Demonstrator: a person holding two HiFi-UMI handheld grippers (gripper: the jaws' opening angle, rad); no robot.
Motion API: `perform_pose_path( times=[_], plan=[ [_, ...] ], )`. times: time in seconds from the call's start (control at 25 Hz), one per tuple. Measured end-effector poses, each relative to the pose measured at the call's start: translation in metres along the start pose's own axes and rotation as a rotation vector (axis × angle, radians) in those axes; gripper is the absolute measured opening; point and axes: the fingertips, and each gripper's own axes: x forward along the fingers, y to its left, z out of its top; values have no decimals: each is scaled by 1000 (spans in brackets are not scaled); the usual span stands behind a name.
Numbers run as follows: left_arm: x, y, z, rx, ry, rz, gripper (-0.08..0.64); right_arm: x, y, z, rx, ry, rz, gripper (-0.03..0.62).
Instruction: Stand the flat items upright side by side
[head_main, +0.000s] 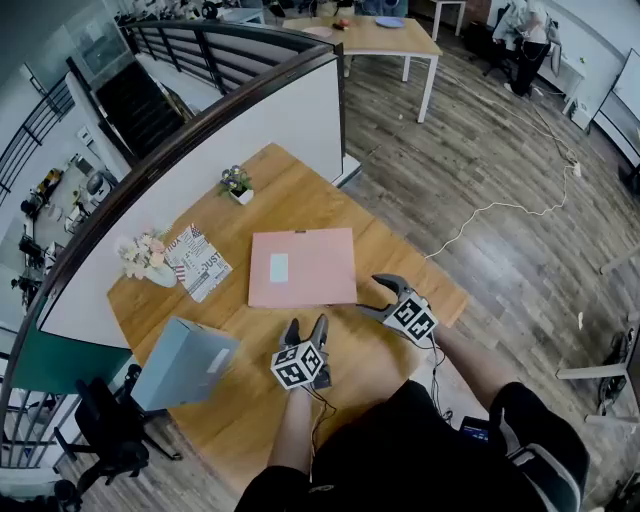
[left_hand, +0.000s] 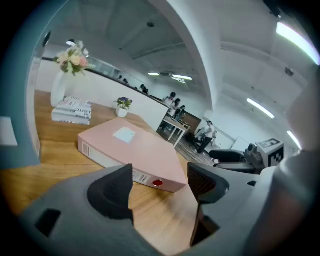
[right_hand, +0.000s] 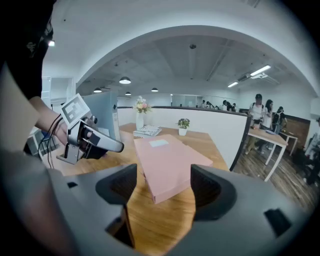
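A: Where to find the pink folder (head_main: 302, 267)?

B: Flat on the middle of the table (head_main: 250, 400), with the white label facing up and the labelled edge toward 6 o'clock.

A: And the left gripper (head_main: 306, 324)?

B: At 6 o'clock from that folder, just short of its near edge, not touching. Held with jaws wide apart, with only bare wood between them.

A: Same for the right gripper (head_main: 375, 297)?

B: Much the same. At 4 o'clock, just beside the folder's near right corner. Spread wide too, gripping nothing, aimed along the pink cover.

A: Anything upright yet?

B: Only a grey folder (head_main: 180, 362) at 8 o'clock, standing near the table's edge, well apart from the pink one.

A: Anything else up there?

B: A stack of magazines (head_main: 200, 262) at 9 o'clock, with a vase of flowers (head_main: 148, 258) just beside it. Also a small potted plant (head_main: 237, 184) at 11 o'clock, close to the white partition (head_main: 200, 190).
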Motion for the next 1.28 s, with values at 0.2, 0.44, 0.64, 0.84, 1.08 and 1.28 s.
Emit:
perform_pose_path(
  times=[0.2,0.44,0.64,0.84,1.08,1.28],
  plan=[
    [32,10,10,-212,-33,84,356,45,-61,14,23,11,148,348],
    [55,19,12,-392,-85,218,362,108,-125,30,-31,84,314,364],
    [54,44,19,-523,-164,341,364,164,-133,33,-58,180,479,372],
    [66,50,6,-593,-156,414,371,198,-130,12,-104,350,596,394],
    [85,51,-13,-575,-66,422,366,212,-118,-7,-87,421,608,358],
    [85,56,-20,-472,10,442,354,194,-115,-15,-11,383,538,347]
  ],
)
